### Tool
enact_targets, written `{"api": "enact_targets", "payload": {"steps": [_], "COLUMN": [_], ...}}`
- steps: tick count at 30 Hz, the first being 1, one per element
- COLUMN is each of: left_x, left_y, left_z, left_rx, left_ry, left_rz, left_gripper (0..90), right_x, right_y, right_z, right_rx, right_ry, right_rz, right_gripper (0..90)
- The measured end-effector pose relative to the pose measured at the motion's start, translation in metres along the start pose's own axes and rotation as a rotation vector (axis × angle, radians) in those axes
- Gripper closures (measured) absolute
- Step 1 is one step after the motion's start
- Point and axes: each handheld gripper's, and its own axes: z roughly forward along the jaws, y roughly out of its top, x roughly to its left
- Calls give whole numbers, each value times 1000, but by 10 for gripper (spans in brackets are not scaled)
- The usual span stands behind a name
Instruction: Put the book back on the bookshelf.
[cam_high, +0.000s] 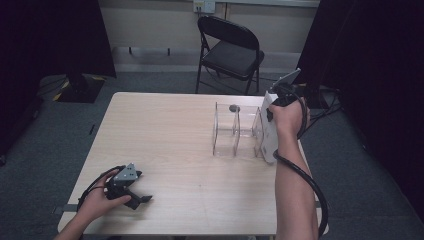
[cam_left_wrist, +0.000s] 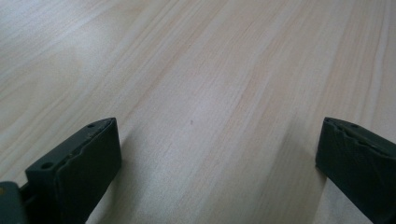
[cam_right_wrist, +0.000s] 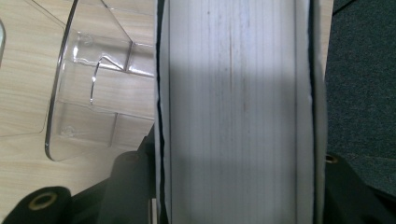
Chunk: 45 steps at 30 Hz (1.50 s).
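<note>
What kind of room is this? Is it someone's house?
Probably not a house; it looks like a lab or studio for recording. Black curtains hang around a lone wooden table, a folding chair stands on grey carpet, and a person's hands work cabled grippers.

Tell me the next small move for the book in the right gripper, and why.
Probably shift the book left and lower it into the clear rack's end slot. The right gripper clamps it upright just beside the rack, over the table edge, not yet between the dividers.
</note>
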Motion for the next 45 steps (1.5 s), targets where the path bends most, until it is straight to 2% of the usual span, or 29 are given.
{"api": "enact_targets", "payload": {"steps": [12,23,27,31,36,43,45], "left_x": [0,0,0,0,-1,0,-1], "left_y": [0,0,0,0,0,0,0], "left_z": [0,0,0,0,0,0,0], "left_rx": [0,0,1,3,4,4,5], "left_ry": [0,0,7,3,7,0,9], "left_rz": [0,0,2,2,3,2,3], "left_gripper": [0,0,0,0,0,0,0], "right_x": [-1,1,0,-2,-4,-9,-11], "right_y": [4,3,-1,-4,-10,-19,-22], "right_z": [6,7,7,4,1,-2,-3], "right_rx": [-8,-19,-33,-52,-48,-53,-53], "right_ry": [-5,-4,1,-5,-3,17,18], "right_rz": [13,-3,-13,-8,-10,-6,-1], "right_gripper": [522,509,484,414,356,337,335]}}
